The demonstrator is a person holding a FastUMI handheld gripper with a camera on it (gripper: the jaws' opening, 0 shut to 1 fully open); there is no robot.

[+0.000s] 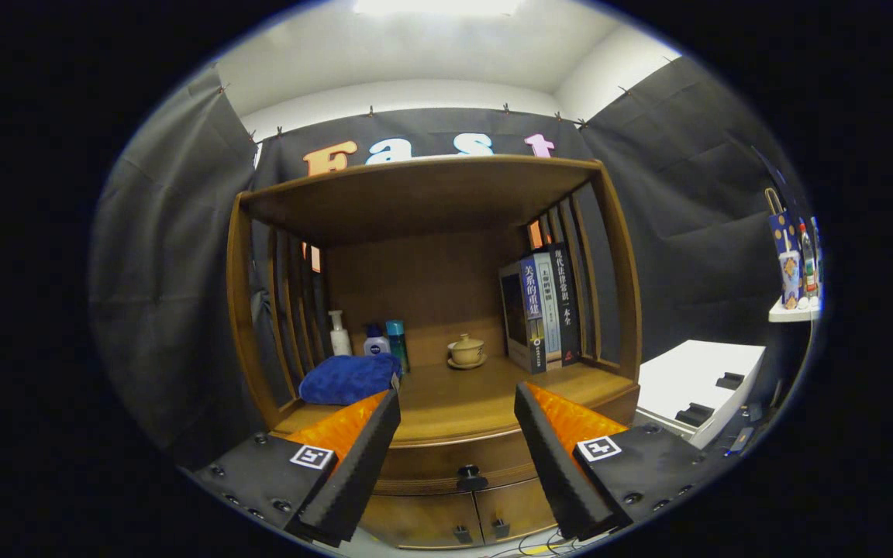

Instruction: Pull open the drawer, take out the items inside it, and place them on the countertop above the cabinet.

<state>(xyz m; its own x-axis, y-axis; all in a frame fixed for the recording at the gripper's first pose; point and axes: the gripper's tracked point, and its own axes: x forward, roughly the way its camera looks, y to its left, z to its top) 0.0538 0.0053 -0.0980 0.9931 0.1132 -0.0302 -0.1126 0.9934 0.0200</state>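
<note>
The gripper [458,434] hangs nearest, its fingers spread wide with nothing between them, presumably held apart so they can close on the drawer's knob [470,474]. That dark knob sits low between the fingers, at the middle of the drawer [446,463], which appears fully closed under the countertop [458,403], so whatever lies inside is hidden. Below the drawer are two small cabinet doors [446,513]. On the countertop, a blue cloth [347,377] lies to the left, just beyond the left finger, leaving bare wood in the middle for setting items down. Farther back stand three bottles [369,337] on the left, a small lidded cup [466,350] centrally, and upright books [543,306] on the right.
</note>
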